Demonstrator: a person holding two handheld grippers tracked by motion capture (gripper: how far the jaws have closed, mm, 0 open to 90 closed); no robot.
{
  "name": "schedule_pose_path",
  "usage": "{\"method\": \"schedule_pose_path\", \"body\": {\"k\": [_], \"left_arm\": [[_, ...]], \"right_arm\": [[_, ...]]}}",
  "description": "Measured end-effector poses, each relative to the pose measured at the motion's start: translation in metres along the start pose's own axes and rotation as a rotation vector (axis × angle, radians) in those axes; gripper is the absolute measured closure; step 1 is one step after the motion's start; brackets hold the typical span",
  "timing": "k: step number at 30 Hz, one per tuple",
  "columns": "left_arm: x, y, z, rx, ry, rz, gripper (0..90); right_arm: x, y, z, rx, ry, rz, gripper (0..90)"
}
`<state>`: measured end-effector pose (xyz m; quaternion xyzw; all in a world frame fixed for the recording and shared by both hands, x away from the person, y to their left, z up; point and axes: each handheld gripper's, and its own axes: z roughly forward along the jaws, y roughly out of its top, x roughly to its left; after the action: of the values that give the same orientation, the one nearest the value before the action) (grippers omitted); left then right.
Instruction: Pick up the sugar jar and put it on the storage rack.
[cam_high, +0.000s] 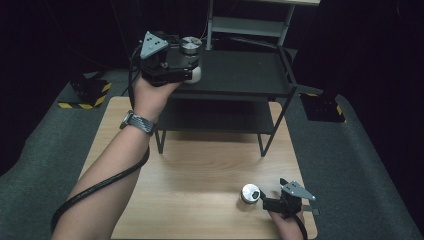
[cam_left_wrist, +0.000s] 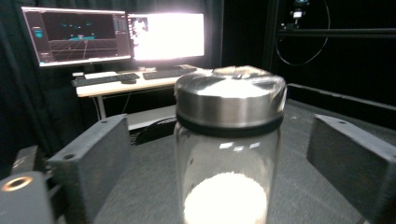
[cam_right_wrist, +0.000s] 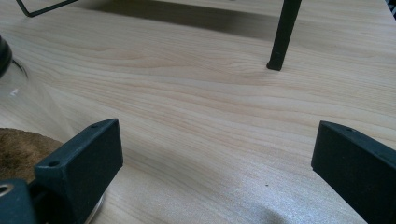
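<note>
While the right gripper (cam_high: 272, 201) rests low at the near edge of the wooden table (cam_high: 200, 190), its jaws stand wide apart with nothing between them; a second jar (cam_high: 250, 193), brown-filled by the look of its own camera's view, sits just to its left, touching no pad. A careless sweep of that hand could knock it over, since it stands just beside the left jaw.

Farther off, the left gripper (cam_high: 192, 62) is raised to the top tier of the black metal rack (cam_high: 240, 75). Its jaws are spread, and a clear gap shows on each side of the glass jar (cam_left_wrist: 229, 154) standing upright between them on the shelf. The pads do not press on it (so the jar appears to be set down and let go). The risk here, I judge, lies in the withdrawal: a jaw pulled back crookedly could clip the jar's wall and tip it, or nudge it along the shelf, which seems to have only a low rim.

The jar is a smooth, transparent cylinder with a white powder heaped in its base, capped by a brushed steel lid (cam_left_wrist: 230, 95) above a dark band. The shelf looks matte and finely textured; the table is pale, grained wood. Beyond the rack, lit monitors (cam_left_wrist: 116, 37) stand on a desk.
</note>
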<state>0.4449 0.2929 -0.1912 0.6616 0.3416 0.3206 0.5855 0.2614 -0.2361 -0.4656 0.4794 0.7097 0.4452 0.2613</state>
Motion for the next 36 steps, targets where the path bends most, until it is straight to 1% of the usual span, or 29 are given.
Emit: {"method": "schedule_pose_path", "body": {"k": [5,10,14,17,21,26,28,30,31,36], "left_arm": [[0.004,-0.006,-0.012,-0.008,-0.002,0.002,2.1],[0.009,-0.011,-0.026,-0.005,-0.018,-0.006,0.3],[0.009,-0.016,-0.04,-0.006,-0.023,0.005,0.3],[0.009,-0.018,-0.044,-0.003,-0.023,0.003,0.3],[0.007,-0.024,-0.055,-0.006,-0.021,0.02,0.3],[0.007,-0.033,-0.067,-0.01,-0.023,0.025,0.3],[0.007,-0.04,-0.073,-0.014,-0.029,0.015,0.3],[0.007,-0.045,-0.077,-0.014,-0.029,0.022,0.3],[0.005,-0.051,-0.081,-0.014,-0.027,0.026,0.3],[0.004,-0.062,-0.091,-0.008,-0.03,0.023,0.3]], "right_arm": [[0.001,0.0,0.0,0.003,-0.001,-0.004,1.9],[0.001,0.001,0.0,0.003,-0.002,-0.01,1.9],[0.001,0.001,0.001,0.006,-0.002,-0.01,2.0],[0.002,0.001,0.001,0.006,-0.003,-0.013,2.0],[0.002,0.001,0.001,0.007,-0.004,-0.015,2.0],[0.003,0.002,0.001,0.008,-0.005,-0.017,2.0],[0.003,0.002,0.001,0.009,-0.006,-0.019,2.0],[0.003,0.002,0.001,0.01,-0.007,-0.02,2.0],[0.003,0.002,0.001,0.01,-0.007,-0.021,1.9],[0.004,0.002,0.001,0.009,-0.007,-0.023,2.0]]}}
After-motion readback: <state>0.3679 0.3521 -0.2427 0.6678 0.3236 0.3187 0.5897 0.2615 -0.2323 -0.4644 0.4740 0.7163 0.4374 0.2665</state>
